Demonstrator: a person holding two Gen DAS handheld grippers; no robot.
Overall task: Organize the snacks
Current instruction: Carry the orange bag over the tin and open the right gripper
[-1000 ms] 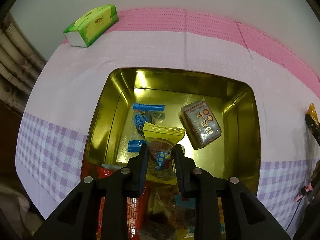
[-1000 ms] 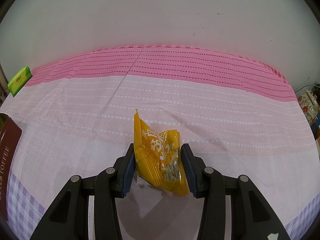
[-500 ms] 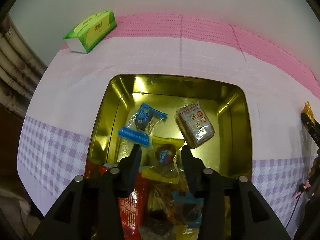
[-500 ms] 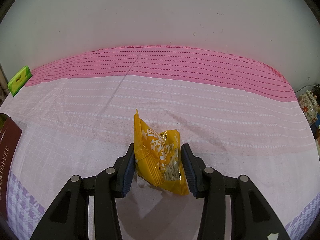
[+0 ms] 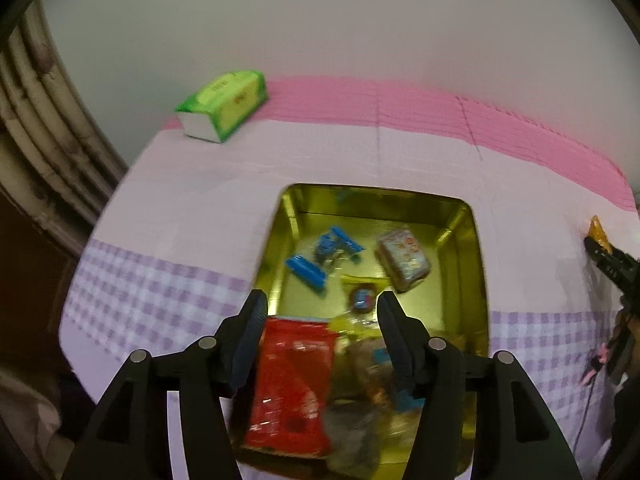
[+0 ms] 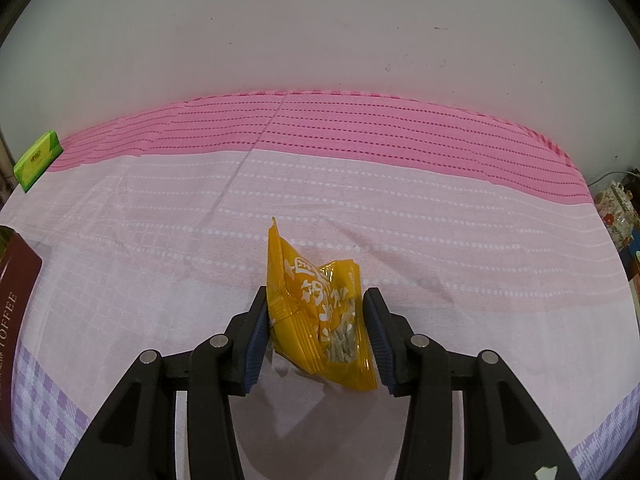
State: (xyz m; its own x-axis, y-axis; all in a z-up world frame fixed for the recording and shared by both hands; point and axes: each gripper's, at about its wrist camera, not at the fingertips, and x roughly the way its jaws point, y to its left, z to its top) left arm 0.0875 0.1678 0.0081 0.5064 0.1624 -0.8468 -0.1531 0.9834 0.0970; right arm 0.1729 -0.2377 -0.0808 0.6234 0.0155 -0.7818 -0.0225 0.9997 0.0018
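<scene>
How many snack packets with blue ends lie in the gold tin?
1: the blue-ended packet lies on the floor of the gold tin, toward its far left. Others may hide in the blurred near pile.

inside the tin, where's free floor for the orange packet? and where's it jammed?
Free: the tin floor along its far wall, beyond the blue-ended packet and the pale wrapped block, plus the far right corner. Crowded: the near half, where the red packet and blurred wrappers pile up under the open left gripper. The right gripper holds the orange packet.
</scene>
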